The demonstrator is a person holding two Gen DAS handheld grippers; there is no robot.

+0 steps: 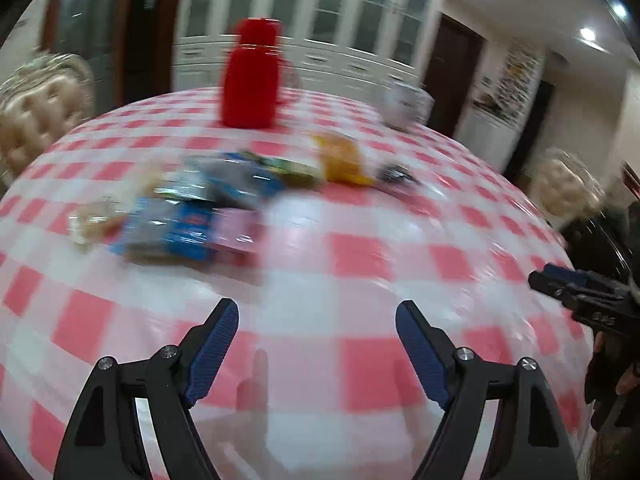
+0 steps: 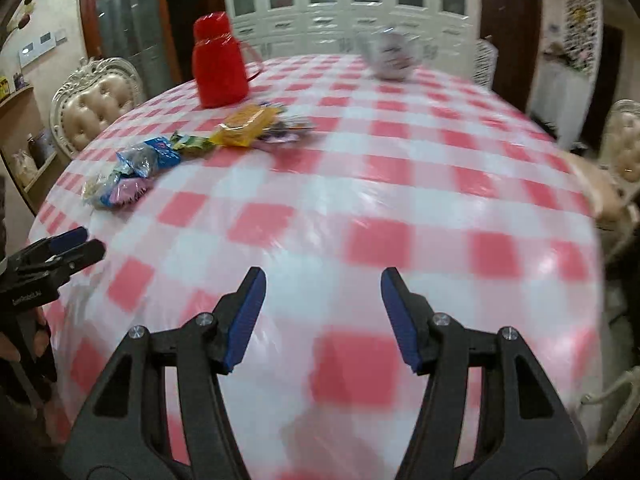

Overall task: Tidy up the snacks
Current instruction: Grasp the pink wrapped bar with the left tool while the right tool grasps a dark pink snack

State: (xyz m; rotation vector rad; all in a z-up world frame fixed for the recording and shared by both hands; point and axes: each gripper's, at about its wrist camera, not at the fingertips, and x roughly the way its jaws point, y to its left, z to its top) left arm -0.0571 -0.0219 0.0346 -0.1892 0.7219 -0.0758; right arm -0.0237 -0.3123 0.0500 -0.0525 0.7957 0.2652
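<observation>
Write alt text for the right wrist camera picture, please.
An open, empty gripper hovers over a red-and-white checked tablecloth. A row of snack packets lies beyond it to the left, near a red jug.

Both hand-held grippers, left (image 1: 318,322) and right (image 2: 323,292), gape (empty).

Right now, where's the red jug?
The red jug stands upright at the table's far left in the right wrist view, just behind the snack pile.

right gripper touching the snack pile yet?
Apart. The right wrist view shows the right gripper open over bare tablecloth, the snack pile well beyond it.
</observation>
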